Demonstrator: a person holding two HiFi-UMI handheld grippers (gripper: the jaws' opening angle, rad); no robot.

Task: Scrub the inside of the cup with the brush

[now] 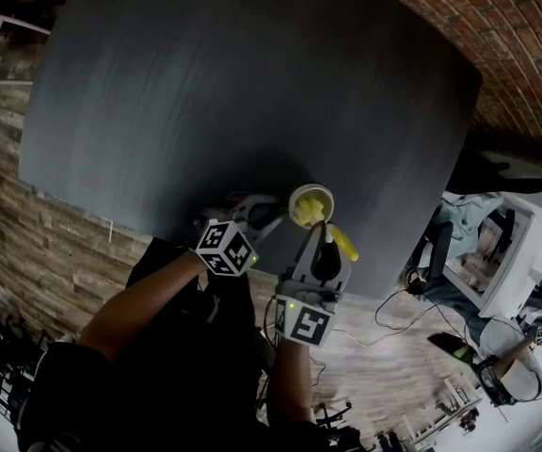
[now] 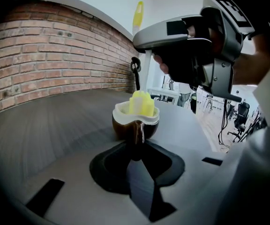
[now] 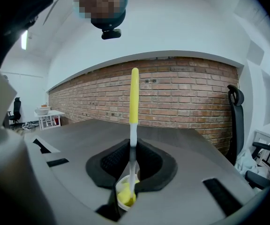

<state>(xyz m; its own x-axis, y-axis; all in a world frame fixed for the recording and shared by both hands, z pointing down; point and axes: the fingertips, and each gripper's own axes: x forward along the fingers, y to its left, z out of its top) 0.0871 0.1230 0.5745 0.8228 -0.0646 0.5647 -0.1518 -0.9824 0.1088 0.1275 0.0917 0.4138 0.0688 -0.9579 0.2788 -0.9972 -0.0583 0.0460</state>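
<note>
In the head view my left gripper [image 1: 269, 217] is shut on the handle of a small cup [image 1: 310, 205], brown outside and white inside, held just above the dark table [image 1: 233, 92]. The left gripper view shows the cup [image 2: 136, 123] upright with its handle between the jaws of that gripper [image 2: 137, 146]. My right gripper [image 1: 324, 249] is shut on the shaft of a brush [image 3: 134, 125] and hangs above the cup [image 3: 124, 192]. The brush's yellow head [image 2: 142, 103] sits inside the cup and its yellow grip end [image 2: 138, 14] points up. In the right gripper view the shaft runs between that gripper's [image 3: 131, 172] jaws.
The table's near edge [image 1: 158, 229] runs just under my hands, above a wood floor [image 1: 26, 243]. A brick wall [image 3: 182, 93] stands behind the table, with an office chair [image 3: 235, 121] beside it. Desks and seated people [image 1: 497, 281] are at the right.
</note>
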